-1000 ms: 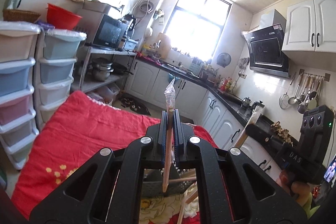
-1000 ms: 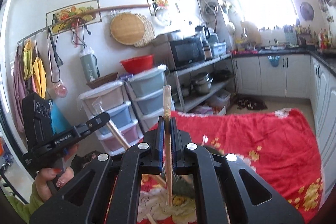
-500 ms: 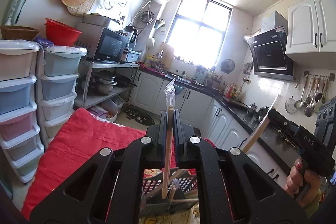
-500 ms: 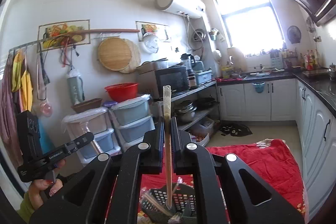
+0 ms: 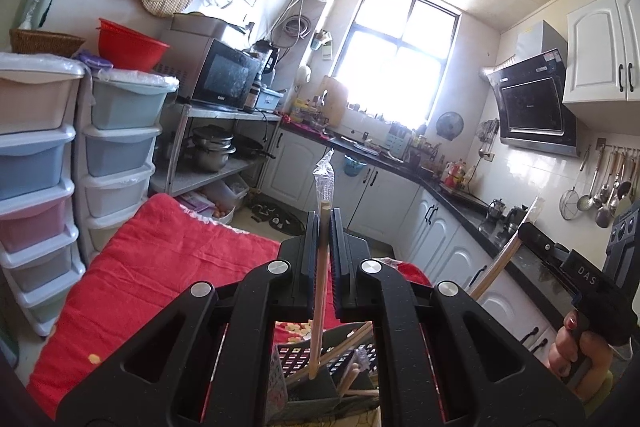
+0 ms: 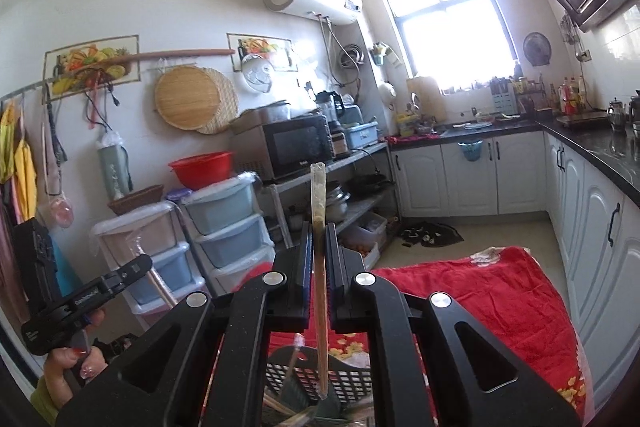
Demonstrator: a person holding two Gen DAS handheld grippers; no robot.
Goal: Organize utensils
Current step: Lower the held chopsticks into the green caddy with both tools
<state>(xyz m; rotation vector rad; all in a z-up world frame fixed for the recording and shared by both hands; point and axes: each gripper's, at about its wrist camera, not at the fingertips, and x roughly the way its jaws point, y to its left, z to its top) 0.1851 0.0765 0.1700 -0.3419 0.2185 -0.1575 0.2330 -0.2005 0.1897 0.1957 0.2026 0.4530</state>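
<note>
The left tongs (image 5: 325, 259) are closed narrow on a pair of wooden chopsticks in a clear wrapper (image 5: 322, 267), which stand nearly upright between the pads, the crimped plastic tip poking above the jaws and the lower end hanging down into the dark perforated utensil basket (image 5: 304, 363) just below. The right tongs (image 6: 320, 267) are likewise pinched shut on a second wrapped chopstick pair (image 6: 320, 247), also close to vertical, with its bottom end over or just inside the same basket (image 6: 292, 379); whether it touches the basket floor cannot be told. More chopsticks (image 5: 352, 343) already lean at angles inside the basket. The basket sits on a bench covered with a red quilted cloth (image 5: 160, 259). Each wrist view also catches the other tool at its edge, gripped by a hand (image 5: 576, 347) with painted nails.

These sticks look light, thin and stiff, so they should need very little squeeze, but the glossy wrapper is likely slick and could let the wood slide downward or swivel about the pinch point. Holding near the middle, as both tongs do, seems the sensible place: it keeps the stick from tipping and leaves the lower end free to enter the basket. The chief risk I would expect on release is the stick catching on the ones already leaning there, or toppling over the basket rim instead of settling in.
</note>
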